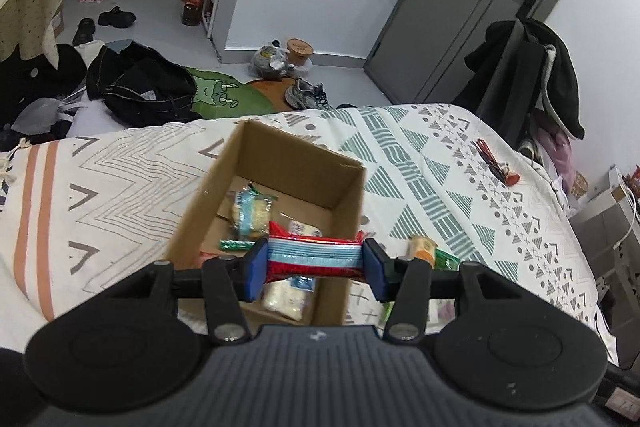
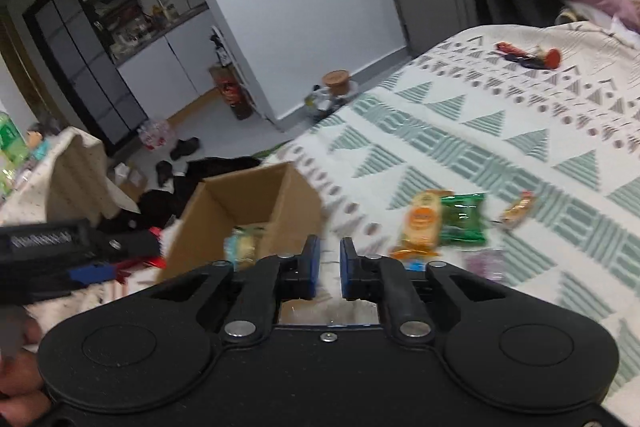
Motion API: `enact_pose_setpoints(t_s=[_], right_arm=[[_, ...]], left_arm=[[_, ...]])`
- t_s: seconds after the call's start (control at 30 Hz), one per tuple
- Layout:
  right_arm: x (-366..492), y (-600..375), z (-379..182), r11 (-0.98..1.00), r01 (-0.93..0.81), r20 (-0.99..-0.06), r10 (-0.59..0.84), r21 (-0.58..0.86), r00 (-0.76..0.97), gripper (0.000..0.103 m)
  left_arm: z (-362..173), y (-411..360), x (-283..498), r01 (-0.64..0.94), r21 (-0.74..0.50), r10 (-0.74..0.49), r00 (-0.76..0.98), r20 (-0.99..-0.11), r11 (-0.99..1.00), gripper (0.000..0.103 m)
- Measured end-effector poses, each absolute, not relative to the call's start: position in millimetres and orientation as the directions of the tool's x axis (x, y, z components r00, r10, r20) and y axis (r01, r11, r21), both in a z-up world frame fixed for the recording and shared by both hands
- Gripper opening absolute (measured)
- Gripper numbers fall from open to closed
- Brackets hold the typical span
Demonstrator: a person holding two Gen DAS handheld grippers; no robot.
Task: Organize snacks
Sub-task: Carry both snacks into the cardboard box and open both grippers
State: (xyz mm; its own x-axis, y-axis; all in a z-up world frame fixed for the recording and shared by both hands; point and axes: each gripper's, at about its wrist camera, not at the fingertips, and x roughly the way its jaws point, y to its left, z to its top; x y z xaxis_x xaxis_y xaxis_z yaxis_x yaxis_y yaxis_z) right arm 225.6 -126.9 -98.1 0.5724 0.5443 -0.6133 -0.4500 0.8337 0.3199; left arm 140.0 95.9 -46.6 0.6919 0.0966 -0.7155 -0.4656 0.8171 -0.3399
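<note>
left claw [image 1: 315,263]: clenched on red-and-blue snack pack [image 1: 314,258], long axis crosswise between the pads, ends toward each finger, held over the cardboard box [image 1: 280,151] on the bed [image 1: 440,163] | right claw [image 2: 329,269]: empty, pads close with a narrow gap; box ahead-left, orange packet [image 2: 420,223] and green packet [image 2: 464,217] ahead-right

The cardboard box [image 1: 280,163] is plain brown. The packet [image 1: 314,259] over it is red with pale blue stripes, gripped between blue pads [image 1: 256,269]. The bedspread [image 1: 460,187] is cream with teal striped triangles and grey marks. On it lie an orange packet [image 2: 422,223] and a green packet [image 2: 464,219].
</note>
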Motion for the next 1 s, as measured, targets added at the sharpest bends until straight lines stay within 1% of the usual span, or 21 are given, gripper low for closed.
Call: enact_pose_setpoints(t_s=[0.03,0.1,0.17,0.3,0.37,0.4,0.43,0.5,0.57,0.63,0.7,0.77,0.8,0.9,0.93,1.0], right_arm=[[224.6,-121.0,-98.3,0.835,-0.459,-0.613,0.541,0.305,0.576,0.009],[225.4,-109.4,-102.4,0.839,-0.472,-0.622,0.526,0.269,0.581,0.009],[228.6,-107.4,-108.9,0.845,-0.456,-0.641,0.517,0.278,0.567,0.009],[234.1,-111.2,-123.4,0.865,-0.409,-0.689,0.486,0.291,0.537,0.012],[232.4,-114.1,-131.5,0.877,-0.385,-0.712,0.465,0.289,0.526,0.018],[232.1,-115.9,-136.1,0.882,-0.373,-0.723,0.455,0.288,0.519,0.028],[231.1,-116.8,-140.2,0.888,-0.364,-0.732,0.443,0.28,0.517,0.033],[229.8,-116.6,-150.3,0.898,-0.358,-0.757,0.416,0.255,0.504,0.035],[230.4,-113.9,-159.6,0.904,-0.352,-0.781,0.397,0.242,0.483,0.042],[232.7,-111.0,-168.4,0.904,-0.347,-0.793,0.398,0.251,0.462,0.051],[237.5,-106.8,-178.0,0.9,-0.343,-0.8,0.407,0.269,0.44,0.052],[241.1,-98.0,-188.4,0.903,-0.354,-0.811,0.39,0.245,0.435,0.054],[241.3,-92.1,-191.9,0.907,-0.366,-0.817,0.366,0.208,0.446,0.058],[241.2,-77.4,-198.0,0.911,-0.398,-0.82,0.308,0.108,0.482,0.076],[240.9,-74.4,-198.1,0.904,-0.415,-0.814,0.315,0.101,0.488,0.079],[242.0,-68.2,-198.9,0.888,-0.451,-0.807,0.331,0.091,0.489,0.081]], left_arm=[[-47.8,99.6,140.2,-0.466,-0.344,0.094,0.692,-0.716,0.815,0.049],[-51.1,106.3,141.3,-0.467,-0.348,0.09,0.691,-0.718,0.813,0.049],[-55.2,113.0,141.9,-0.47,-0.356,0.083,0.689,-0.72,0.808,0.049],[-63.9,121.6,143.2,-0.46,-0.368,0.061,0.686,-0.725,0.808,0.049],[-68.6,124.0,144.6,-0.457,-0.371,0.054,0.685,-0.726,0.809,0.049],[-71.8,125.7,145.7,-0.458,-0.374,0.049,0.682,-0.729,0.806,0.049],[-74.7,127.2,146.6,-0.46,-0.379,0.044,0.68,-0.732,0.803,0.049],[-80.2,129.6,148.3,-0.465,-0.386,0.038,0.676,-0.736,0.797,0.049],[-84.5,131.5,149.7,-0.471,-0.391,0.034,0.672,-0.74,0.791,0.049],[-87.6,133.5,151.2,-0.478,-0.395,0.033,0.669,-0.743,0.785,0.049],[-89.3,135.5,152.9,-0.489,-0.399,0.035,0.664,-0.747,0.775,0.049],[-87.8,137.5,154.8,-0.492,-0.409,0.03,0.666,-0.745,0.768,0.051],[-85.9,138.4,154.9,-0.498,-0.411,0.034,0.667,-0.745,0.763,0.054],[-81.2,140.6,154.2,-0.508,-0.408,0.04,0.661,-0.749,0.759,0.06],[-79.6,141.2,153.4,-0.508,-0.41,0.041,0.663,-0.747,0.758,0.061],[-76.3,142.3,150.6,-0.502,-0.412,0.039,0.667,-0.744,0.76,0.062]])
